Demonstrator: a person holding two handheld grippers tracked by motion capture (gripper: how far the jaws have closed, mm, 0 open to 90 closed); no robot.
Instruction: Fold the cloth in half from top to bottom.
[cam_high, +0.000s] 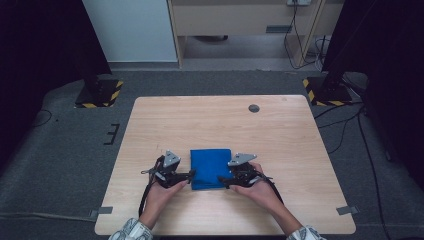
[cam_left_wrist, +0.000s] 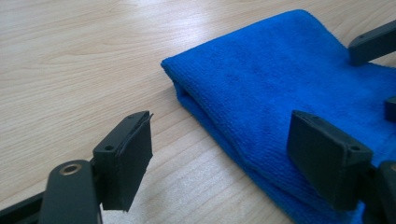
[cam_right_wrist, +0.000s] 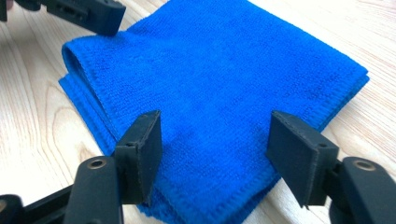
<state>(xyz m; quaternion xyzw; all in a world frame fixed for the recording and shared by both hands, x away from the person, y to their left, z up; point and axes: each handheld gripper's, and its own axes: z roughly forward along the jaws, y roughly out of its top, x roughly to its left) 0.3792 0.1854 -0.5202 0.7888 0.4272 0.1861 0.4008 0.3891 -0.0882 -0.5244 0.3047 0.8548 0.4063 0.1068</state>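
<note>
A blue cloth (cam_high: 211, 168), folded into a thick square, lies flat on the wooden table (cam_high: 225, 120) near its front edge. My left gripper (cam_high: 192, 174) sits at the cloth's left side, low over the table. In the left gripper view its jaws (cam_left_wrist: 224, 161) stand open astride the cloth's (cam_left_wrist: 280, 79) folded edge, one pad over bare wood, one over the fabric, neither pressing. My right gripper (cam_high: 222, 180) is at the cloth's near right corner. Its jaws (cam_right_wrist: 215, 154) are open above the cloth (cam_right_wrist: 219, 70), not pinching it. The left gripper's jaw (cam_right_wrist: 88, 14) shows beyond.
A dark round grommet (cam_high: 254, 108) sits in the table's far right part. Grey tape marks (cam_high: 105, 210) lie at the front corners. Two stand bases with yellow-black stripes (cam_high: 100, 92) rest on the floor beyond the table.
</note>
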